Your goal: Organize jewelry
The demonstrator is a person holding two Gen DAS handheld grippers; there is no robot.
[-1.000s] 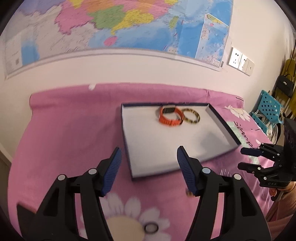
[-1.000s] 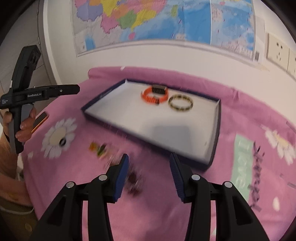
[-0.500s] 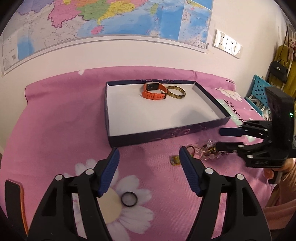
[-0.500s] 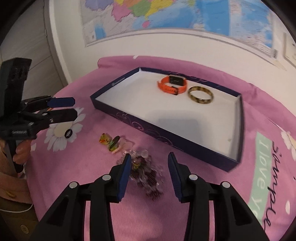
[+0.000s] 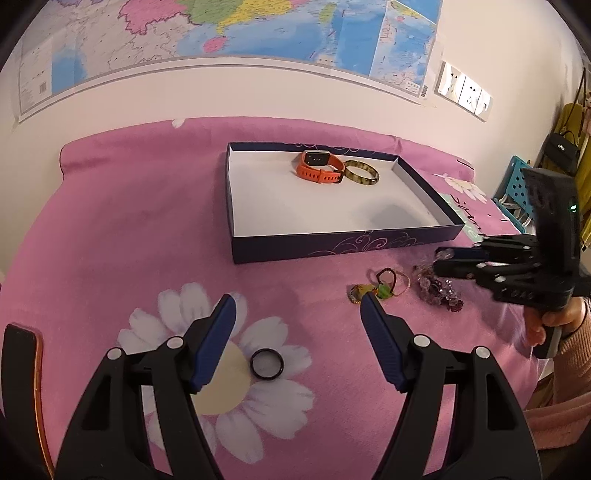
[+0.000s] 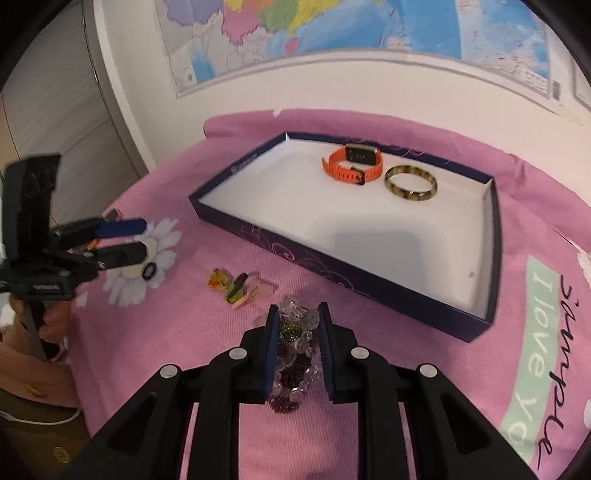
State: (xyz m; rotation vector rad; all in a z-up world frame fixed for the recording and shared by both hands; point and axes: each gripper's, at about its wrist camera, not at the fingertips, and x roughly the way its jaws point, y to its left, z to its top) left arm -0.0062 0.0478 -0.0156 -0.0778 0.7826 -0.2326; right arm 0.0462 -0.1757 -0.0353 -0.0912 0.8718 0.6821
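A dark blue tray with a white floor holds an orange watch and a mottled bangle. In front of it on the pink cloth lie small colourful pieces and a heap of purple and clear bead bracelets. My right gripper is closing, and its pads press the bead heap between them. My left gripper hangs open just above a black ring on a daisy print.
A phone in an orange case lies at the cloth's near left edge. A blue crate and hanging bags stand past the right side. The wall with a map runs close behind the tray.
My left gripper has drawn back from the tray and sunk, so the black ring now lies between its fingers. The right gripper's jaws have narrowed onto the bead heap.
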